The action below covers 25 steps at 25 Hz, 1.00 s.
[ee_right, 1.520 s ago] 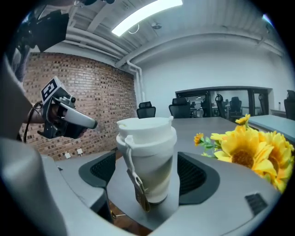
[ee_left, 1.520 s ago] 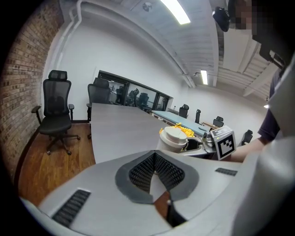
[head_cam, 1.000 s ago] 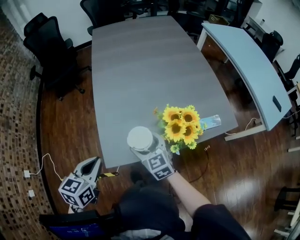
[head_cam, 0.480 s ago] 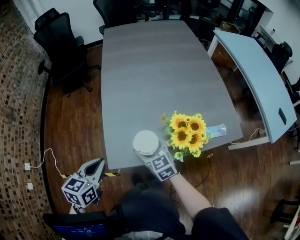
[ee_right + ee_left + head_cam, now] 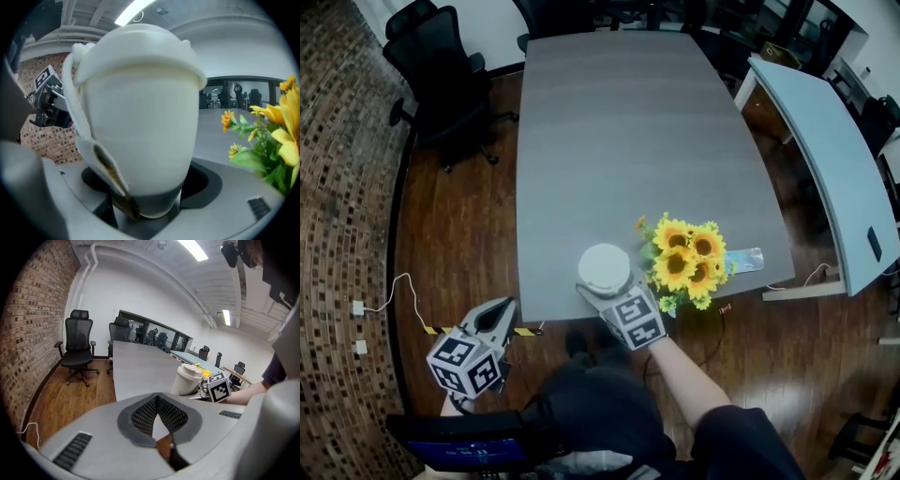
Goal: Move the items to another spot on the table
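1. My right claw (image 5: pixel 603 283) is closed around a white lidded cup (image 5: pixel 605 269). In the right gripper view the cup (image 5: pixel 140 108) fills the space between my jaws, and its lower part sits down in the right claw (image 5: pixel 145 206).
2. The cup stands upright in my grip, over the near edge of the grey table (image 5: pixel 628 141). I cannot tell whether its base touches the tabletop.
3. Just to the right of my right claw lies a bunch of sunflowers (image 5: pixel 686 258). Their blooms are close beside the cup but not touching it. In the right gripper view the sunflowers (image 5: pixel 276 131) crowd the right edge.
4. My left claw (image 5: pixel 502 311) has its jaws pressed together with nothing between them. In the left gripper view the pads (image 5: pixel 143 416) of the left claw (image 5: pixel 158 413) meet.
5. The left claw hangs off the table, over the wood floor (image 5: pixel 459 244). The cup (image 5: pixel 189 379) is ahead of it and to its right.
6. Far ahead of the left claw, on its left, a black office chair (image 5: pixel 77 348) stands on the floor.
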### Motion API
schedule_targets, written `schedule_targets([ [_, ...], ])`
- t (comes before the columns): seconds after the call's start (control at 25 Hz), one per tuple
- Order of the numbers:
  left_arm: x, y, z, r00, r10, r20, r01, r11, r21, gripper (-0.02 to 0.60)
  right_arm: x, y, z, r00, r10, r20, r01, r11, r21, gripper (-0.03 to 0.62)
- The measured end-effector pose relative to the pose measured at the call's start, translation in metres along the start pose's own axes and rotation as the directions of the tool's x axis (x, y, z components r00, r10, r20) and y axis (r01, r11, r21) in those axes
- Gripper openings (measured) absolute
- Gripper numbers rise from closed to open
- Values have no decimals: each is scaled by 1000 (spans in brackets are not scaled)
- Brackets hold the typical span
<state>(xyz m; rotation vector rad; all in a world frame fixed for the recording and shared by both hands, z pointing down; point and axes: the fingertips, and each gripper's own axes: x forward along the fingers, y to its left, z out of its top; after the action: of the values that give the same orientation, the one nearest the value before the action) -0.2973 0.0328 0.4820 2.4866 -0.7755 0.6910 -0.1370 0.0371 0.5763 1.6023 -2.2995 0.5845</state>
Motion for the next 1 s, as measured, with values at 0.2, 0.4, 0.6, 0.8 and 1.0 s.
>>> schedule_targets([
  [0.2,-1,-1,3,1000,11,17,-11,1000,-20,11,-7,24,19,996,89,14,-89,996,0,403],
  [0.4,-1,-6,19,998,8,67,-6,1000,-19,11,-18,50,59,978,205,35,-202,977,-63,403],
  [0.6,4,-19,46,991,-30,128,22,998,60,11,-33,60,103,957,270,102,-264,962,-70,403],
  [0.8,-3,-46,80,951,-195,241,190,981,46,12,-47,66,136,930,338,145,-329,941,-86,403],
  [1.0,-15,-51,93,936,-188,298,176,982,67,15,-54,70,156,899,383,210,-388,921,-17,403],
])
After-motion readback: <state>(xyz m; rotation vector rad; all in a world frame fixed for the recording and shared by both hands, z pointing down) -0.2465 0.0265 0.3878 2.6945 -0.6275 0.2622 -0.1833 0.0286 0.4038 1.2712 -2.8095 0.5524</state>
